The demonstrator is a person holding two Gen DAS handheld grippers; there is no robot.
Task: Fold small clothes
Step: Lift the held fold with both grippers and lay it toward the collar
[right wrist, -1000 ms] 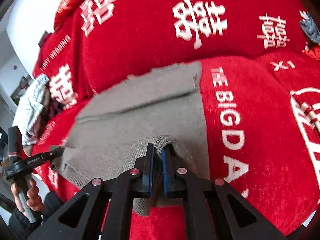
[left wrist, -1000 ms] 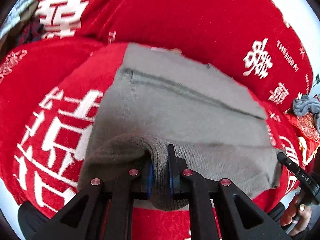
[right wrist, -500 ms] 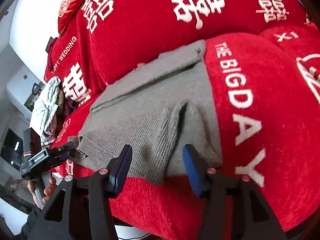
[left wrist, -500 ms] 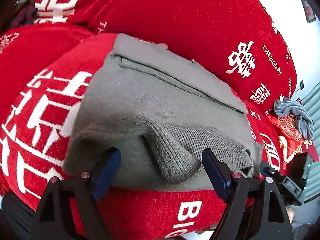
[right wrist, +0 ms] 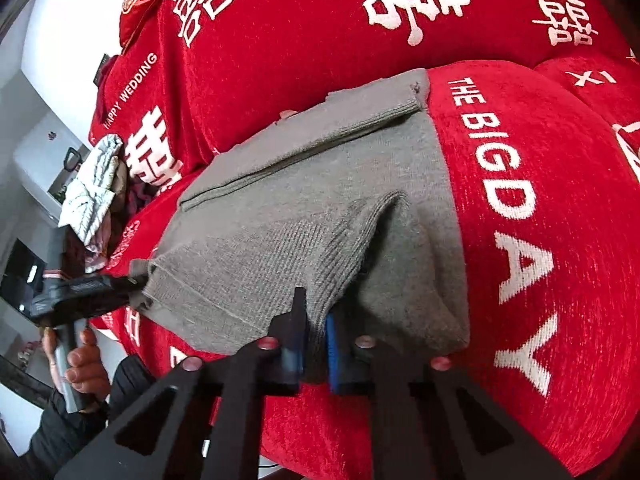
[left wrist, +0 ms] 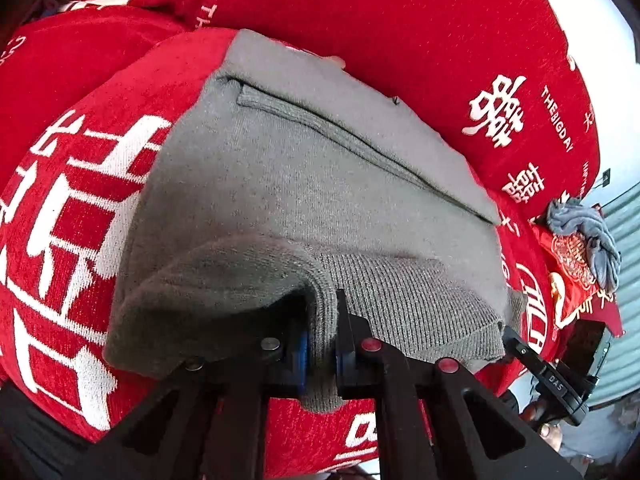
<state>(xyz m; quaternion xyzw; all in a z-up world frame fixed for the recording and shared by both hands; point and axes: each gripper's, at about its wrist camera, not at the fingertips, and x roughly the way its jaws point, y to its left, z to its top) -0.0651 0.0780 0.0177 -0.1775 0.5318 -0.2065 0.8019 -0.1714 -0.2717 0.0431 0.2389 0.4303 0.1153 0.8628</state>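
A grey knitted garment [left wrist: 320,184] lies spread on a red sofa seat cushion [left wrist: 72,184]; it also shows in the right wrist view [right wrist: 304,200]. My left gripper [left wrist: 322,340] is shut on the garment's ribbed near hem, pinching a raised fold at its left part. My right gripper [right wrist: 316,340] is shut on the same ribbed hem at its right part. The left gripper shows in the right wrist view [right wrist: 132,284] touching the hem's far corner. The right gripper shows in the left wrist view [left wrist: 516,340] at the hem's right corner.
The red sofa backrest [right wrist: 320,40] with white characters rises behind the garment. A striped cloth pile [right wrist: 92,184] lies at the sofa's left end. A grey crumpled cloth [left wrist: 588,240] sits on a red item at the right end.
Half a second ago both grippers were open at the near hem. Now both have shut on the ribbed hem, each pinching a fold of it.
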